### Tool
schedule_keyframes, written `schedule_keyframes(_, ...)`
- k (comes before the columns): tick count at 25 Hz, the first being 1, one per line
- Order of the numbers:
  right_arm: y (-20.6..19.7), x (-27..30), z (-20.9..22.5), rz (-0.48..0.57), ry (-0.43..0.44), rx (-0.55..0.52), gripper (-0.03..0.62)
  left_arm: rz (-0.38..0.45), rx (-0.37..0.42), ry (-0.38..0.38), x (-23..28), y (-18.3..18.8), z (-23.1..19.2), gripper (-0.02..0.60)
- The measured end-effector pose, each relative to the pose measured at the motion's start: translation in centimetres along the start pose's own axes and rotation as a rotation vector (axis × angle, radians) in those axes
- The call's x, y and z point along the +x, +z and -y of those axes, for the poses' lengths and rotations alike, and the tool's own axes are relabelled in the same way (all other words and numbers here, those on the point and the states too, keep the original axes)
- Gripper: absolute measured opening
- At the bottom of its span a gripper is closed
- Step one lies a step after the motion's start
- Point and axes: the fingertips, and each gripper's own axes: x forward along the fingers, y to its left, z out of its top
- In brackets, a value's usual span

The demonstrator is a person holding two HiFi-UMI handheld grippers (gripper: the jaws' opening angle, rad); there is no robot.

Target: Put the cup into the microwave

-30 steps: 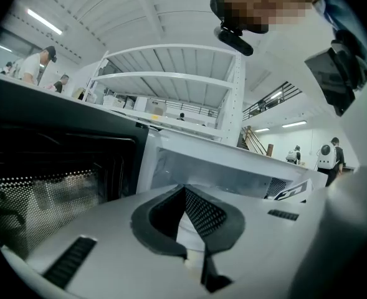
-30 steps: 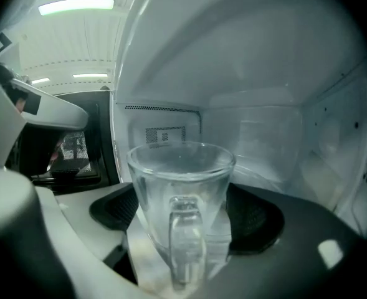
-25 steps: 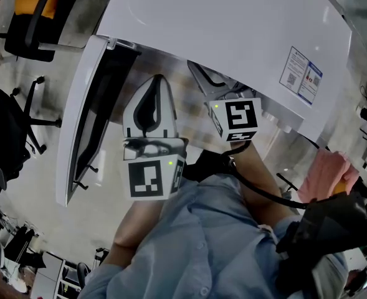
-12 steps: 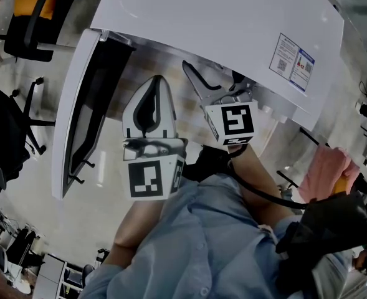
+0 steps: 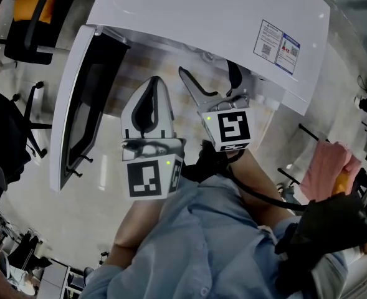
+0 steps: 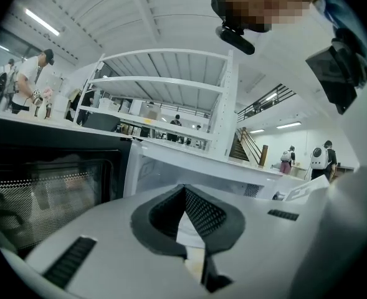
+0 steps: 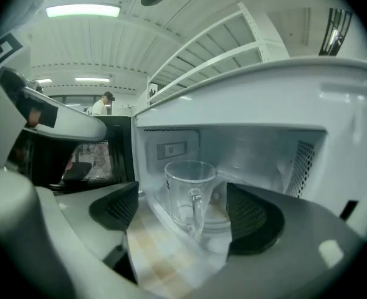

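Microwave (image 5: 202,23), white and broad, takes up the top of the head view, which shows only its top panel, with a printed sticker (image 5: 276,39) near one corner. The cavity can be seen only in the right gripper view, which looks straight in through the open front.

Its door (image 5: 77,104) is swung wide open to the left. The head view shows the door edge-on, while the left gripper view faces its dark mesh window.

A wood-patterned worktop (image 7: 152,254) runs under the microwave's front edge; it is plainest in the right gripper view.

The left gripper (image 5: 153,92) is held low in front of the person's light blue shirt (image 5: 202,229), between the door and the right gripper. Its own view shows the jaws closed tip to tip, with nothing between them.

The right gripper (image 5: 209,78) is level with the cavity mouth. In the head view its two fingers (image 5: 194,85) reach to the edge of the microwave's top. Its own view shows the jaws spread wide, with the dark pads (image 7: 252,220) well to either side of the cup and touching nothing.

A round glass plate (image 7: 220,220) lies on the cavity floor.

The cup (image 7: 186,189), of clear glass, stands upright inside the microwave on that plate, near the front. Its handle is turned towards the right gripper's camera. Neither of the other two views shows it.
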Motion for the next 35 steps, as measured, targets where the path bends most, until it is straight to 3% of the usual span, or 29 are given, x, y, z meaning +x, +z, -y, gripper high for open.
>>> schedule_keyframes(8, 0.1, -3.9, -2.0, 0.004, 0.048, -0.011, 0.408, -0.006, 0.004, 0.027, -1.2, 0.5, 0.7, 0.006)
schedule_keyframes(17, -1.5, -5.4, -3.6, 0.003, 0.096, 0.035, 0.401, -0.029, -0.003, 0.039, -1.6, -1.6, 1.6, 0.006)
schedule_keyframes(27, -2.7, -3.2, -3.9, -0.011, 0.09, 0.025, 0.139, -0.042, -0.009, 0.029, -0.5, -2.2, 0.8, 0.006)
schedule_keyframes(30, -3.4, -2.0, -3.6, -0.043, 0.07, 0.019, 0.021, -0.048, -0.013, 0.021, 0.1, -2.2, 0.4, 0.006)
schedule_keyframes(35, -5.2, 0.1, -2.9, -0.132, 0.018, 0.049, 0.002, -0.057, -0.02, 0.008, 1.4, -2.3, -0.7, 0.006)
